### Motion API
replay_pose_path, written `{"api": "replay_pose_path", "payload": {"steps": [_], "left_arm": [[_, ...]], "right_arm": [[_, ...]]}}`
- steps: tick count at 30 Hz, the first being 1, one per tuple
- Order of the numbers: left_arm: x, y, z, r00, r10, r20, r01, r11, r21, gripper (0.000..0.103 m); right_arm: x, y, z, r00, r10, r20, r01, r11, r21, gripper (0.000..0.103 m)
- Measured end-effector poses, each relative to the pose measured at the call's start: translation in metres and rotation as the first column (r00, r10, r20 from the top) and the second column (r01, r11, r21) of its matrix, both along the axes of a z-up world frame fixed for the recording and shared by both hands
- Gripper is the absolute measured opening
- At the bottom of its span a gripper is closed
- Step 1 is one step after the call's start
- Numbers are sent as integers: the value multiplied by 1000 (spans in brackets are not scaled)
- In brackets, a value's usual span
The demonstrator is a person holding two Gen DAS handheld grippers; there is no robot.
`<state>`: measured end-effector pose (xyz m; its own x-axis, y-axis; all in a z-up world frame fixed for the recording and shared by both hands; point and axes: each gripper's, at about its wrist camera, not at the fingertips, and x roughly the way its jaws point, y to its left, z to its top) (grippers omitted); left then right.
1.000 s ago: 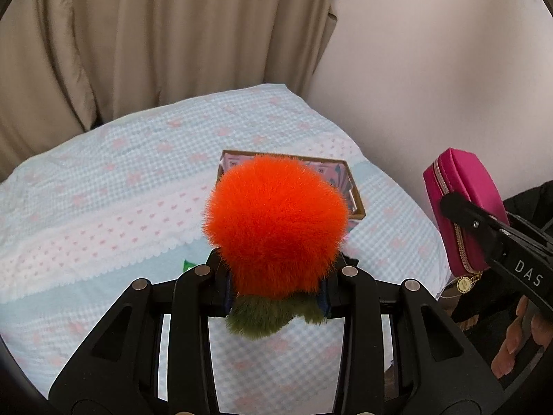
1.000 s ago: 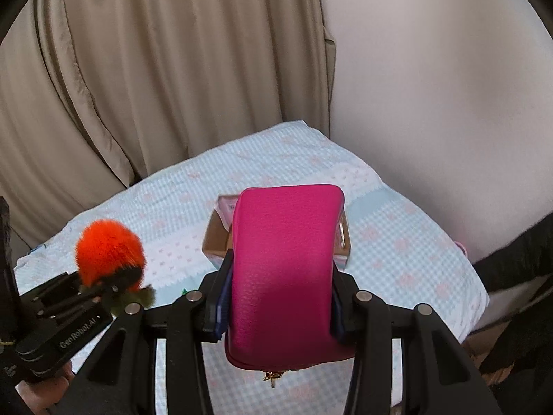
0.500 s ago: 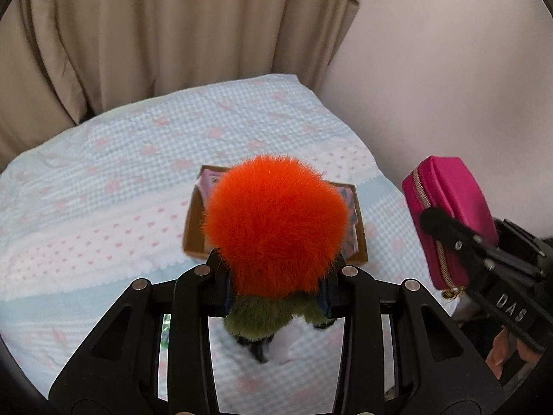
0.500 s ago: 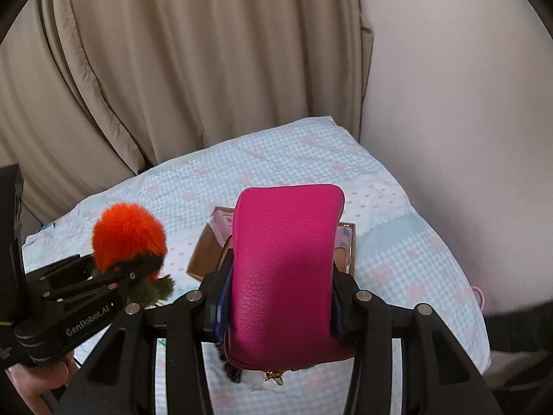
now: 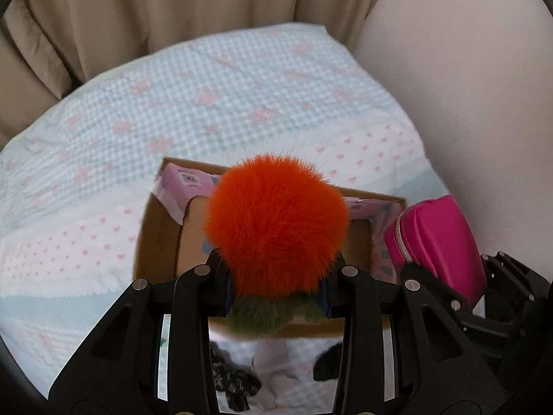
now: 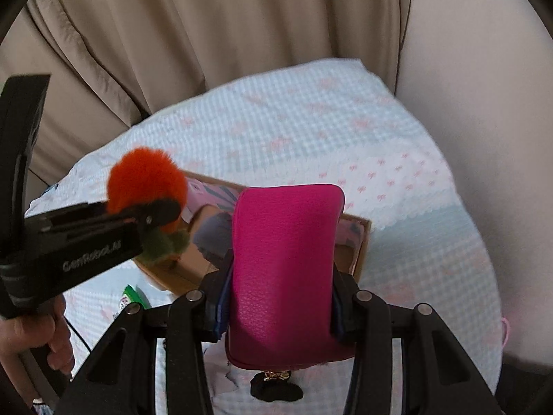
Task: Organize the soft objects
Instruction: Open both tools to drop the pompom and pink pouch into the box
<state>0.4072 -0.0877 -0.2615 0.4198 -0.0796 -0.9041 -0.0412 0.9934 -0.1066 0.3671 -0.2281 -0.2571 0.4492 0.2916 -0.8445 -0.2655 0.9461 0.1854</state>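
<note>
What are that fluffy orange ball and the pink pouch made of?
The orange ball looks like long, soft faux fur, with fine hairs fringing its outline. The pink pouch seems to be pebbled leather or imitation leather: matte, grainy surface, zip along its edge.

The left hand-held gripper (image 5: 276,287) has the pompom (image 5: 276,224) between its fingers; the right hand-held gripper (image 6: 280,304) has the pouch (image 6: 283,269) between its own, just right of the left one. Beyond and below both lies the open cardboard box (image 5: 157,235) on the bed (image 5: 207,97). Past the bed's far edge hangs the curtain (image 5: 172,7); the wall (image 5: 466,69) stands to its right. Small items lie on the bed on the near side of the box, under the grippers.
</note>
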Motion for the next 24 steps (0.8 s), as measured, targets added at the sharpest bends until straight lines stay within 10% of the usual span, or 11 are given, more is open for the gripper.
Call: {"api": "replay_pose_path", "payload": {"steps": [14,16,17,18,21,24], "left_arm": [[40,-18,-72,990,-25,-139,33,998,52,35],[43,-21,-70,991,-27,-133,38,996,84,55],[44,-22,-69,991,-25,-134,38,995,93,85],[46,-21,-68,991,-25,-134,38,995,97,100],[48,-18,-66,992,-18,-128,33,993,116,103],[46,-16,-68,991,-20,-135,35,993,109,103]], "right_arm": [[11,4,-85,991,108,-77,-112,992,-53,43],[14,6,-90,990,112,-84,-117,992,-51,44],[16,7,-92,989,119,-87,-123,992,-41,45],[17,8,-94,988,126,-90,-129,991,-30,50],[16,13,-95,985,156,-68,-157,988,-5,101],[12,16,-91,983,178,-41,-179,984,-16,103]]}}
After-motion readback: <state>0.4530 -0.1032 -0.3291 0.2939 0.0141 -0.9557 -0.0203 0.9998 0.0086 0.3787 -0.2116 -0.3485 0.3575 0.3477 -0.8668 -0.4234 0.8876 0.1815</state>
